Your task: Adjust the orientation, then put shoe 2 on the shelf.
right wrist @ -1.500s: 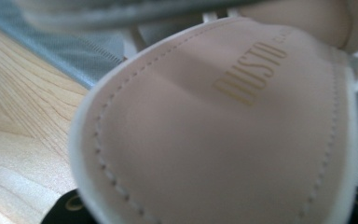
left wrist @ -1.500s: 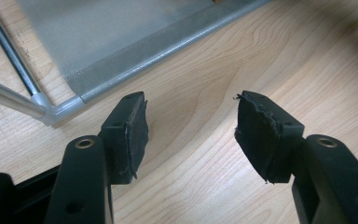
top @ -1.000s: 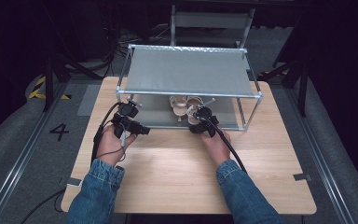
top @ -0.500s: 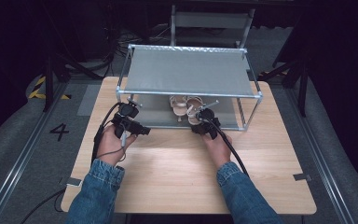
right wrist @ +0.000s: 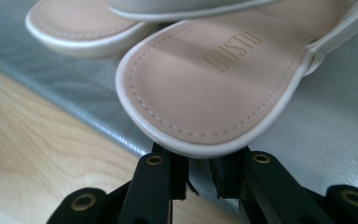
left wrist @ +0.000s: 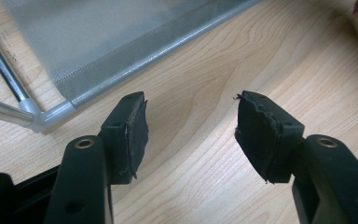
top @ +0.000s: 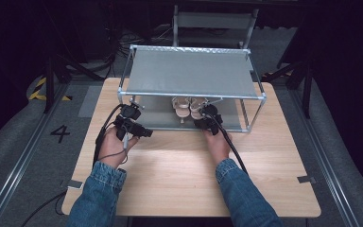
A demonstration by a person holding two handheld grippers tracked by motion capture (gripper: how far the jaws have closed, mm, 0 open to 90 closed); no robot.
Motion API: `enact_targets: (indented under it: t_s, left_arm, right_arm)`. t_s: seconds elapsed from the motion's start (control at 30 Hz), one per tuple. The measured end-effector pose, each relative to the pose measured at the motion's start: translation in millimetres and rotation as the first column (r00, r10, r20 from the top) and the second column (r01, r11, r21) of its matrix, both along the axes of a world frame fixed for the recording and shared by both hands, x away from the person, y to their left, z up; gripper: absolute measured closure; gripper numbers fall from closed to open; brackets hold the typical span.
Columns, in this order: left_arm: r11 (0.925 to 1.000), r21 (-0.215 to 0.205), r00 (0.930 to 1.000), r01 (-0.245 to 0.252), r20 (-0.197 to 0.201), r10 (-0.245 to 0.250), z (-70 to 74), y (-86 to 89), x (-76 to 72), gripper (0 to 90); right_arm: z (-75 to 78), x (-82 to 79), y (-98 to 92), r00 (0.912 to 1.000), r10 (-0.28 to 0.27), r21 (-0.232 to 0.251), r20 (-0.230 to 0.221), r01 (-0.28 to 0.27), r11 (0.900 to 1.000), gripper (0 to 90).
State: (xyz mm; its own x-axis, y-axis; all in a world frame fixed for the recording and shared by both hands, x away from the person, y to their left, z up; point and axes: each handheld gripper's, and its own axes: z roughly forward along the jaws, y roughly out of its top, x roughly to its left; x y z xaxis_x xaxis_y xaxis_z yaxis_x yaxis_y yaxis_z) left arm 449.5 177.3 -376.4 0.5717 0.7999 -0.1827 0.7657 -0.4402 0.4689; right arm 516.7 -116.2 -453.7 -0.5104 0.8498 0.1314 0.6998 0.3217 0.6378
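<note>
Your right gripper [right wrist: 198, 179] has just been closing and now pinches the heel edge of the right sandal [right wrist: 214, 88], insole stamped "MISTO" as best it reads. It lies beside its mate [top: 182, 107] on the lower shelf of the shoe rack [top: 191, 96], long axis running front to back, heel toward you. Your left gripper [left wrist: 191, 133] hangs with jaws apart over the wooden table [left wrist: 205, 186], nothing between them.

A recording studio or lab, not a home: a lone wooden table [top: 179, 170] stands on grey carpet amid black drapes, with cables [top: 118, 40] and stand legs behind its far edge, floor rails beside it, and a number 4 [top: 60, 133] marked left of it.
</note>
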Motion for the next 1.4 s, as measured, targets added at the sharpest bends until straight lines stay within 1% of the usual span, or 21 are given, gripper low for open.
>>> enact_targets:
  t_s: [0.07, 0.13, 0.17, 0.27, 0.37, 0.4, 0.43, 0.47, 0.5, 0.63, 0.67, 0.73, 0.77, 0.8, 0.87, 0.97, 1.1, 1.17, 1.23, 1.3, 1.4]
  left_arm:
    - [1.0000, -0.006, 1.0000, -0.006, -0.004, 0.006, -0.8, 0.6, 0.0, 42.5]
    - [1.0000, -0.007, 1.0000, -0.005, -0.006, 0.005, -1.2, 1.5, 0.3, 42.6]
    - [1.0000, -0.006, 0.9999, -0.006, -0.009, 0.006, -1.2, 1.8, 0.3, 42.5]
    - [0.9999, -0.010, 1.0000, -0.006, -0.005, 0.006, -0.9, 0.9, -0.5, 42.5]
    - [1.0000, -0.006, 1.0000, -0.005, -0.004, 0.005, -0.8, 0.6, -0.8, 42.5]
    - [1.0000, -0.005, 1.0000, -0.006, -0.004, 0.006, -0.7, 0.7, -0.8, 42.5]
    - [1.0000, -0.004, 1.0000, -0.006, -0.006, 0.006, -0.2, 0.7, -1.1, 42.5]
    - [1.0000, 0.000, 1.0000, -0.006, -0.004, 0.006, 0.4, 0.8, -1.3, 42.5]
    - [1.0000, -0.003, 1.0000, -0.007, -0.003, 0.007, 0.8, 0.7, -1.5, 42.5]
    - [0.9999, -0.007, 1.0000, -0.007, -0.002, 0.007, 2.2, 0.7, -1.9, 42.5]
    - [1.0000, -0.005, 1.0000, -0.008, -0.002, 0.008, 2.0, 1.0, -2.0, 42.5]
    - [1.0000, -0.002, 1.0000, -0.005, 0.001, 0.005, 1.9, 2.0, -1.9, 42.5]
    - [1.0000, -0.002, 1.0000, -0.008, 0.005, 0.008, 2.4, 2.2, -2.6, 42.5]
    - [0.9999, -0.008, 0.9999, -0.010, 0.005, 0.010, 3.4, 2.5, -3.2, 42.5]
    - [0.9999, -0.010, 0.9999, -0.011, 0.011, 0.011, 5.2, 3.4, -3.7, 42.5]
    - [0.9997, -0.012, 0.9997, -0.019, 0.011, 0.019, 5.5, 4.2, -5.4, 42.5]
    - [0.9998, -0.003, 0.9998, -0.020, 0.004, 0.020, 4.1, 7.5, -7.0, 42.5]
    - [0.9996, -0.004, 0.9996, -0.027, 0.013, 0.027, 4.9, 9.4, -8.3, 42.4]
    - [0.9993, -0.016, 0.9994, -0.035, 0.006, 0.035, 6.4, 11.8, -9.8, 42.3]
    - [0.9993, -0.009, 0.9992, -0.037, 0.013, 0.037, 6.2, 14.4, -10.4, 42.3]
    - [0.9991, -0.007, 0.9991, -0.041, 0.006, 0.041, 4.5, 16.9, -12.3, 42.1]
  right_arm:
    - [-1.0, 2.1, 1.6, 0.9998, -0.010, 0.011, 0.019, 0.010, 1.000, 78.7]
    - [-0.7, 2.3, 4.5, 0.9997, -0.015, 0.009, 0.019, 0.015, 1.000, 78.7]
    - [-2.4, 5.5, 3.6, 0.9971, 0.015, -0.024, 0.074, -0.014, 1.000, 78.8]
    - [-3.3, 5.7, 5.6, 0.9970, 0.007, -0.038, 0.078, -0.004, 0.999, 78.3]
    - [-2.2, 4.5, 3.8, 0.9980, 0.008, -0.053, 0.063, -0.005, 0.999, 60.0]
    - [-1.2, 3.8, 1.3, 0.9981, 0.015, -0.041, 0.060, -0.013, 0.999, 55.1]
    - [0.6, 0.9, 1.5, 0.9998, -0.003, -0.013, 0.017, 0.004, 1.000, 52.5]
    - [3.1, -1.7, 0.1, 0.9998, -0.019, 0.004, -0.009, 0.019, 1.000, 50.8]
    - [4.1, -2.0, -3.3, 1.0000, -0.003, 0.002, 0.008, 0.003, 1.000, 49.8]
    - [17.3, -13.9, -12.4, 0.9998, -0.014, 0.004, 0.012, 0.014, 1.000, 48.3]
    - [20.1, -14.9, -16.5, 0.9981, 0.017, -0.010, 0.059, -0.016, 1.000, 48.2]
    - [29.4, -24.1, -19.2, 0.9992, -0.002, -0.003, 0.040, 0.002, 1.000, 47.6]
    - [33.3, -28.4, -21.3, 0.9991, 0.006, 0.004, 0.041, -0.006, 1.000, 47.3]
    - [36.9, -32.7, -25.3, 0.9965, 0.043, -0.002, 0.072, -0.043, 0.999, 47.0]
    - [42.2, -41.3, -29.4, 0.9966, 0.046, -0.008, 0.069, -0.045, 0.999, 46.3]
    - [50.5, -53.6, -42.8, 0.9961, 0.054, -0.015, 0.070, -0.053, 0.998, 45.9]
    - [62.1, -68.0, -68.8, 0.9954, 0.052, -0.021, 0.081, -0.050, 0.999, 44.7]
    - [66.0, -73.0, -80.0, 0.9954, 0.052, -0.019, 0.081, -0.051, 0.999, 44.1]
    - [69.0, -78.0, -92.3, 0.9950, 0.052, -0.030, 0.085, -0.049, 0.998, 43.4]
    - [71.0, -81.9, -105.0, 0.9953, 0.057, -0.029, 0.079, -0.055, 0.998, 43.0]
    - [73.5, -88.7, -123.2, 0.9936, 0.061, -0.034, 0.096, -0.058, 0.998, 42.7]
